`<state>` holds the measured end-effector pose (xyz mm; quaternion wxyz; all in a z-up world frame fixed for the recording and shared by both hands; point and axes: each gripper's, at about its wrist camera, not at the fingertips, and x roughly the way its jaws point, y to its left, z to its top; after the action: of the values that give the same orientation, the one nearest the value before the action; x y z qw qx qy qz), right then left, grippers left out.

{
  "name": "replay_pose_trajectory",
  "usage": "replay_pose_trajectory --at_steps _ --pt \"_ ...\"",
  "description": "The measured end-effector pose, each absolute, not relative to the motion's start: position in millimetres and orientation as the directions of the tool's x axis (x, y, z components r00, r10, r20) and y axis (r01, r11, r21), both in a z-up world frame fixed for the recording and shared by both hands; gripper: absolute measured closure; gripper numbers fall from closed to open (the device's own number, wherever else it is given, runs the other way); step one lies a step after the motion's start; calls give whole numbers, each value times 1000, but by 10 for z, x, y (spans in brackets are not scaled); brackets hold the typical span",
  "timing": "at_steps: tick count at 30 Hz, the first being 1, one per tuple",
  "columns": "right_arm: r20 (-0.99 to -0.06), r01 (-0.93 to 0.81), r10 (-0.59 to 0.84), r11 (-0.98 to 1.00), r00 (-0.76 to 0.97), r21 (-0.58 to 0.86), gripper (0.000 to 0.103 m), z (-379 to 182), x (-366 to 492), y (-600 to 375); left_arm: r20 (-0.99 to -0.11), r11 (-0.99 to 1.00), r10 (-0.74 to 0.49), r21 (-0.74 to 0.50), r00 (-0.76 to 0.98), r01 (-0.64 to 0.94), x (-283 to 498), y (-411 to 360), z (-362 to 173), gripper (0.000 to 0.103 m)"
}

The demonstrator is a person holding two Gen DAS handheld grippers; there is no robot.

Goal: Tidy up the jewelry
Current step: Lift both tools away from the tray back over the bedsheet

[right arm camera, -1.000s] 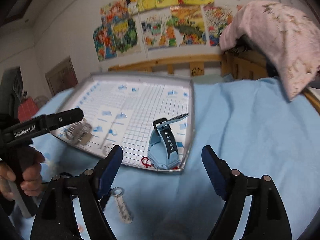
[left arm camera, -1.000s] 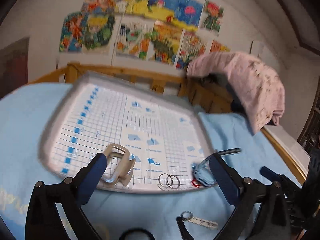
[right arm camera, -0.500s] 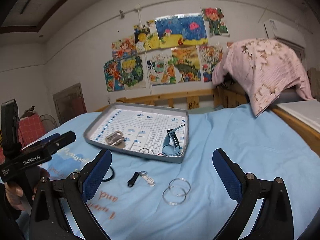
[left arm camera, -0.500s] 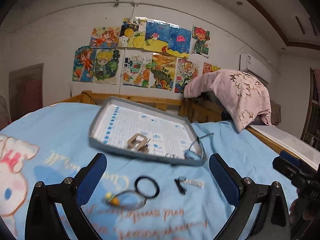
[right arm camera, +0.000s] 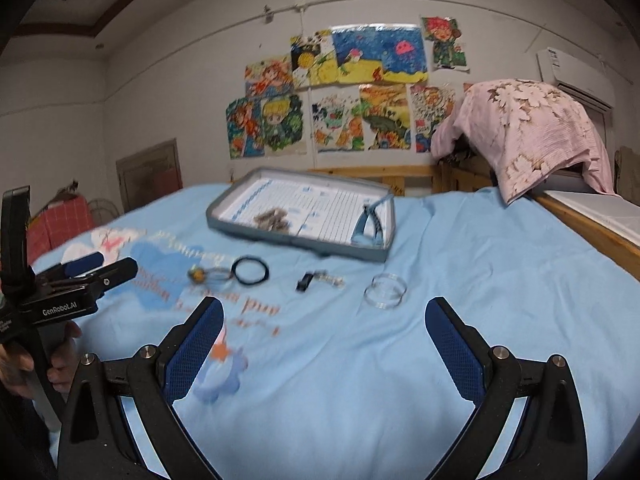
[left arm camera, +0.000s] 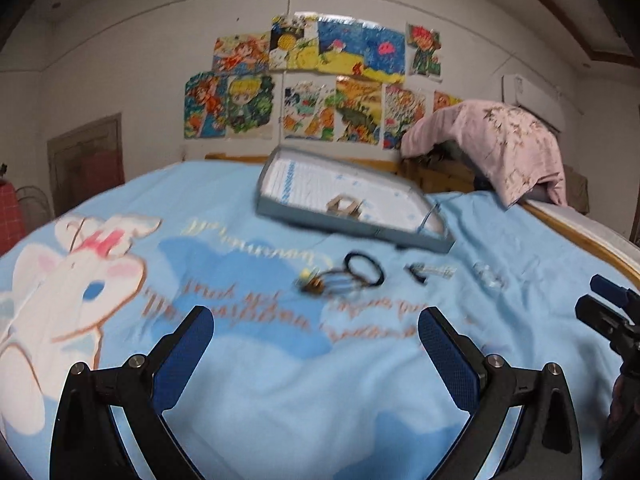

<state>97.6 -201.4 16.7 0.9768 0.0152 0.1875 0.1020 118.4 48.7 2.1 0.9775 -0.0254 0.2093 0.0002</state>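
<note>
A grey tray (right arm camera: 256, 236) with a grid-paper liner lies on the blue bedspread; it also shows in the left wrist view (left arm camera: 320, 222). In it are a metal watch band (right arm camera: 274, 218) and a blue smartwatch (right arm camera: 370, 228). In front of the tray lie a black ring (right arm camera: 250, 270), a yellow-beaded piece (right arm camera: 198, 274), a black and silver clip (right arm camera: 320, 280) and two clear bangles (right arm camera: 384, 290). My left gripper (left arm camera: 316, 346) and my right gripper (right arm camera: 324, 338) are both open, empty and well back from the items.
The bed has a wooden headboard (right arm camera: 376, 174) and a wooden side rail (right arm camera: 592, 226) on the right. A pink cloth (right arm camera: 528, 132) drapes over furniture at the back right. The left gripper shows at the left edge of the right wrist view (right arm camera: 72, 280).
Both grippers have pulled back and up from the tray, which now looks smaller and farther. The loose items in front of it have come into view. Both stay open.
</note>
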Motion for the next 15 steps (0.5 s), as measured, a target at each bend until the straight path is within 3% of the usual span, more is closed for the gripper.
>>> replay_pose_trajectory --at_steps 15 --pt "-431 -186 201 979 880 76 4 19 1061 -1956 -488 997 11 -58 873 -45 1332 551 -150 0"
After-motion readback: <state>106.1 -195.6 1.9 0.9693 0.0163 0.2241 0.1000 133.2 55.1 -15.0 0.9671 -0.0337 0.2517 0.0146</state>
